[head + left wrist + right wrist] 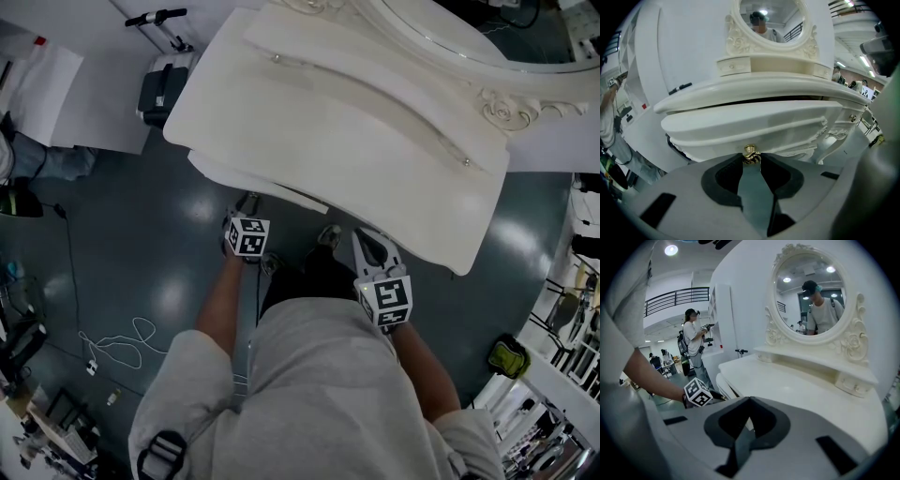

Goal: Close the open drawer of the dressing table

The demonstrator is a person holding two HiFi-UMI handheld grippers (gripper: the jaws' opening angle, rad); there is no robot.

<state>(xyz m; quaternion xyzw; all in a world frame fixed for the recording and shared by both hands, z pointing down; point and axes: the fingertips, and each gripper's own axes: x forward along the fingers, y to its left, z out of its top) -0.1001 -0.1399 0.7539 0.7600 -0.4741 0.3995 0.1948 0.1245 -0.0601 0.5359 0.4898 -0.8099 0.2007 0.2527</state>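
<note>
Off the left end of the dressing table (375, 141) (as you look down on it), a dark suitcase (164, 89) stands on the grey floor (169, 244). A white cable (120, 342) lies looped on that floor, further out from the table on your left side.

Along the table's front, the drawer (740, 124) is pulled out a little. Its curved white front sits proud of the tabletop's edge, and a dark gap shows between the two. A small gold knob (751, 153) sits on that drawer front.

Your left gripper (247, 204) reaches down to the left part of the table's front. Its two tips sit one on each side of the knob and are closed onto it, so the knob fills the narrow gap between them.

To the right, also at the table's front edge, your right gripper (370, 246) points across the tabletop. Its fingertips are pressed together with nothing between them, and it stands clear of the knob. Whether it touches the table's edge can't be told.

At the back of the table an oval mirror (811, 291) rises in a carved white frame. The low shelf under it carries a small drawer (853, 383) at its right end.

Left of the table and well apart from it, another person (693, 341) stands holding something at chest height.
</note>
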